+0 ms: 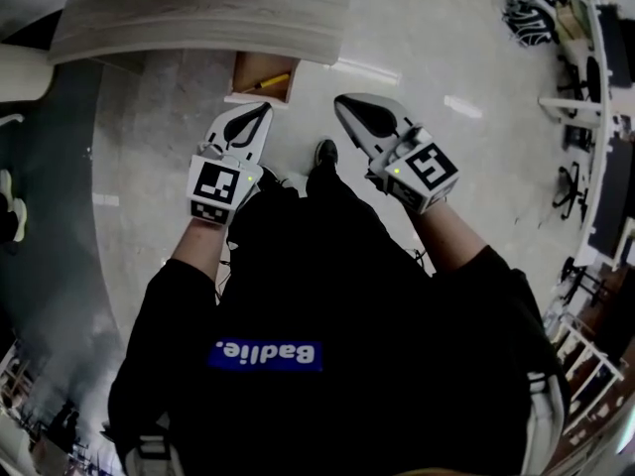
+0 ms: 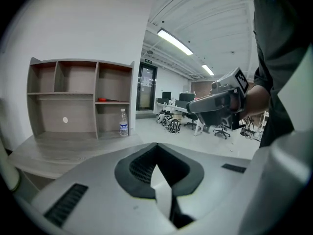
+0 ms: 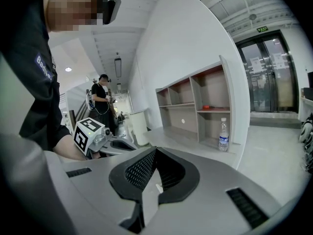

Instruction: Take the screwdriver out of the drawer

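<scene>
In the head view a small drawer [image 1: 246,73] stands pulled out from under the light wooden desk [image 1: 198,18]. A yellow-handled screwdriver [image 1: 270,82] lies inside it. My left gripper [image 1: 260,110] is shut and empty, its tip just short of the drawer's front edge. My right gripper [image 1: 344,102] is also shut and empty, to the right of the drawer and over the floor. In the left gripper view the closed jaws [image 2: 156,144] point over the desk top, with the right gripper [image 2: 220,99] beside them. The right gripper view shows shut jaws [image 3: 155,149] too.
A shelf unit [image 2: 80,97] stands on the desk with a red object [image 2: 101,100] on one shelf and a water bottle [image 2: 123,122] below. A curved grey counter [image 1: 50,226] lies at my left. Office chairs [image 1: 575,186] stand at the far right. Another person [image 3: 102,102] stands far behind.
</scene>
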`<state>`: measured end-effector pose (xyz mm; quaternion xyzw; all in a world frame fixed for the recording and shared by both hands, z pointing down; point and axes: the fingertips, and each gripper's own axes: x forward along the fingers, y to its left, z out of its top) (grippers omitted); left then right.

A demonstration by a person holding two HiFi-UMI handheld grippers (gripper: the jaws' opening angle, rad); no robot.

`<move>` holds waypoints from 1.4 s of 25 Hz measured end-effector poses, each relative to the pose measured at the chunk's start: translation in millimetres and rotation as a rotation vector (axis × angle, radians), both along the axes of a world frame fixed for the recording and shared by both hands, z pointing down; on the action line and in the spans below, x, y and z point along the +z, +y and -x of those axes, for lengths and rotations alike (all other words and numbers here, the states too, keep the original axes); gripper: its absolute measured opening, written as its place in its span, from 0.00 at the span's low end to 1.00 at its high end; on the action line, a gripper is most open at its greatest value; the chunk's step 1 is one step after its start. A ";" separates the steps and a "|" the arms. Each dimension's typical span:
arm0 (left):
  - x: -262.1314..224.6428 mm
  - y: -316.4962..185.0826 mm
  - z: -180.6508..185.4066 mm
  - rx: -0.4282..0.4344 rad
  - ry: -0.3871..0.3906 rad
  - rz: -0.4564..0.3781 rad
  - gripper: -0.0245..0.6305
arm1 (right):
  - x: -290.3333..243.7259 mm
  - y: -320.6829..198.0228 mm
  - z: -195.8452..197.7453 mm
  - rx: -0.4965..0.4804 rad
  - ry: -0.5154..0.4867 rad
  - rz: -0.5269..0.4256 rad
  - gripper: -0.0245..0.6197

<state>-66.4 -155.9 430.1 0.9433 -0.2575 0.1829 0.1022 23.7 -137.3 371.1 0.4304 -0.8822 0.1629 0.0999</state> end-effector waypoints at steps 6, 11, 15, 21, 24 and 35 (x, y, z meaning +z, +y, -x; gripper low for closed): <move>37.5 -5.3 1.1 -0.048 -0.068 0.035 0.04 | 12.9 1.5 -1.3 -0.052 -0.019 0.031 0.09; 67.7 -21.0 -9.3 -0.079 -0.103 0.066 0.04 | 22.5 -12.4 -14.3 -0.079 -0.032 0.049 0.09; 93.7 -24.7 -8.4 -0.092 -0.153 0.086 0.04 | 24.9 -14.0 -13.6 -0.112 -0.044 0.059 0.09; 142.1 -34.6 -6.7 -0.100 -0.243 0.105 0.04 | 35.8 -16.4 -18.6 -0.134 -0.051 0.076 0.09; 165.5 -44.3 -11.7 -0.095 -0.281 0.108 0.04 | 47.5 -18.3 -27.7 -0.140 -0.045 0.095 0.09; 236.2 -54.7 -4.3 -0.083 -0.391 0.142 0.04 | 57.8 -19.4 -20.3 -0.167 -0.053 0.116 0.09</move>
